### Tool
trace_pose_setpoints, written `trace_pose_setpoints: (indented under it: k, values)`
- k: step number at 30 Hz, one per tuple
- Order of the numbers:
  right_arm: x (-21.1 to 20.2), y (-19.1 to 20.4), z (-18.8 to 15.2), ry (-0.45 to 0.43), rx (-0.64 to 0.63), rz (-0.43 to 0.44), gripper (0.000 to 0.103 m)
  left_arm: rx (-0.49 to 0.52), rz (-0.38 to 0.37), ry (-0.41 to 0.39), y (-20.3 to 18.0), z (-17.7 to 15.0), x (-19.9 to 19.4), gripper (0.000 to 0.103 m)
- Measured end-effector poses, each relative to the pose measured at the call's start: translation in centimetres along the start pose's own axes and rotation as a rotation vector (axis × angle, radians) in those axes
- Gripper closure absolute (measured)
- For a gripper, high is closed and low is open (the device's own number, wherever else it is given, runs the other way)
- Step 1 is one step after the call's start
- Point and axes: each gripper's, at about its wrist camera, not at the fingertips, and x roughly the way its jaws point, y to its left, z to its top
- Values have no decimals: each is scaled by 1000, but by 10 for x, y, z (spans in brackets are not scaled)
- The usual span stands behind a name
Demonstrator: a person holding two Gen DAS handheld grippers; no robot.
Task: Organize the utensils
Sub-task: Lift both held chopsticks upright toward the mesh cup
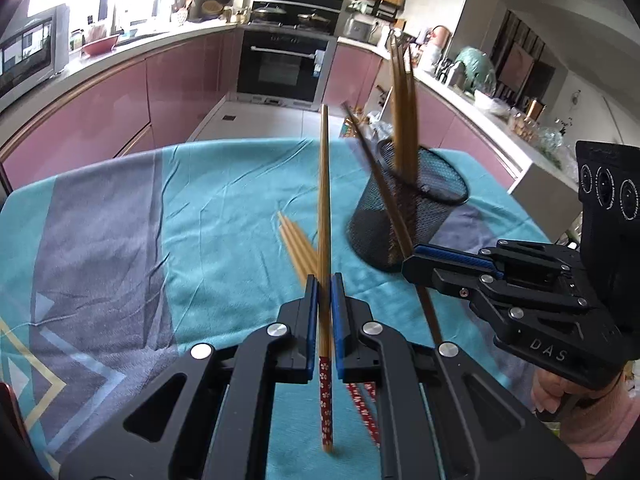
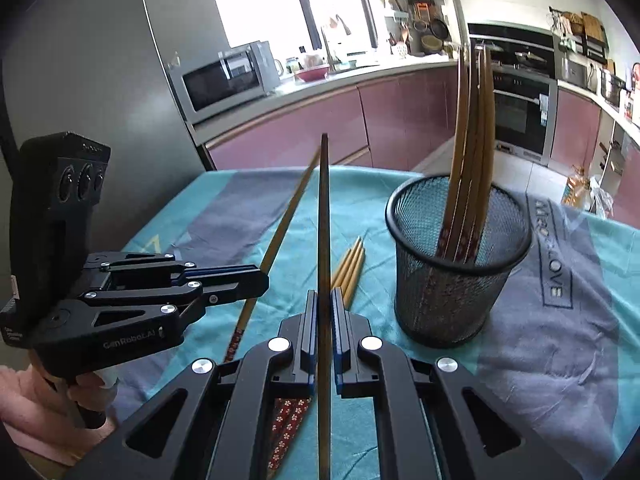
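Covering table, teal-grey cloth [image 2: 248, 216]; pink kitchen cabinets [image 1: 120, 96] behind; both fingers clamp chopsticks [image 1: 324, 200].

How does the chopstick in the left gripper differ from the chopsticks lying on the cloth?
The held chopstick is clamped in the shut left gripper and raised off the cloth; the loose chopsticks lie flat. It is single; they are bunched together. Both are light wood with red flowered ends.

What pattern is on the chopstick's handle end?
Red with small white flowers; clearest in the left wrist view.
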Motion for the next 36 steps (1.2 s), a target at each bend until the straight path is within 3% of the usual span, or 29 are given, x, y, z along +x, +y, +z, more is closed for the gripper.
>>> trace_pose_setpoints:
  k: [12, 24, 29, 36]
  values:
    - [-45, -14, 28, -134, -5, -24, 97, 19, -74, -106, -14, 25, -46, 96]
    - [-90, -26, 69, -275, -32, -62, 97, 13, -151, -253, -27, 82, -81, 96]
    - [-99, -30, 84, -321, -43, -86, 97, 34, -164, -316, -42, 106, -85, 96]
    - [-85, -34, 91, -318, -65, -138, 97, 40, -151, -330, -58, 123, -61, 96]
